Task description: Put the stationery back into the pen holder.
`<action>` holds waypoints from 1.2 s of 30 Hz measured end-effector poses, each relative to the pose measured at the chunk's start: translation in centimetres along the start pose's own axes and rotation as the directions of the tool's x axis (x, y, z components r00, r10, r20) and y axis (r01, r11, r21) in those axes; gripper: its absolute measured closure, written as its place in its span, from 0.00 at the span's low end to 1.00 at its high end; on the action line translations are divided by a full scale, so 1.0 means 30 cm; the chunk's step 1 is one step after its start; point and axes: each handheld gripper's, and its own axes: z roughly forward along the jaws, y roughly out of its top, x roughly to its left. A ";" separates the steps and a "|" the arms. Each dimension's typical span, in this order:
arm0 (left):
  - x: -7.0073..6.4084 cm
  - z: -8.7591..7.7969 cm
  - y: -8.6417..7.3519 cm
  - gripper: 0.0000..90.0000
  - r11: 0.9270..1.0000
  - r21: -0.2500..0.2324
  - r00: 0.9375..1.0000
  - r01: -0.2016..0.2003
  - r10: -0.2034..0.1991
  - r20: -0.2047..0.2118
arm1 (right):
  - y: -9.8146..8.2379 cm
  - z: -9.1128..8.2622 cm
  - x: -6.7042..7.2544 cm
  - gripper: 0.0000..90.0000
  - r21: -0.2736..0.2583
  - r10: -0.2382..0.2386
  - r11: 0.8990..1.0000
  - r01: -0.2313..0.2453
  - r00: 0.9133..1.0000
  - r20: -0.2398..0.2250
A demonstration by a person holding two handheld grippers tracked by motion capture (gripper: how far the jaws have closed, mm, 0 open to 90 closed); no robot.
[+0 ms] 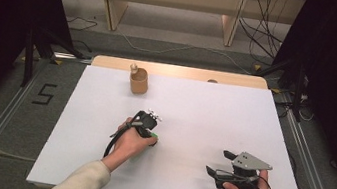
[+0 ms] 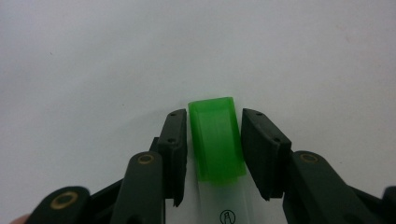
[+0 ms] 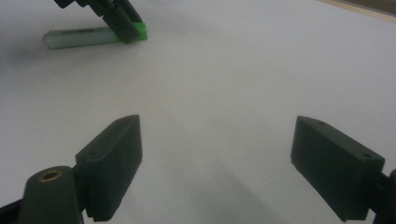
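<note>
left gripper [image 2: 214, 149] fingers straddling green marker cap [image 2: 215, 137], not yet clamped; right gripper [image 3: 215, 168] fingers wide open, idle; could roll off near surface edge if pinch lands off-centre

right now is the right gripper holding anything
No, the right gripper has its jaws wide apart over bare white table, with nothing between them.

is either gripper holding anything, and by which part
The left gripper straddles the green cap end of a highlighter lying on the table; a firm hold cannot be told. The right gripper is open, holding nothing.
</note>
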 end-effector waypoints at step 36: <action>-0.013 -0.014 -0.009 0.74 0.998 -0.057 0.999 0.033 -0.034 -0.022 | 0.001 -0.002 0.000 0.19 -0.002 0.000 1.000 0.000 1.000 -0.001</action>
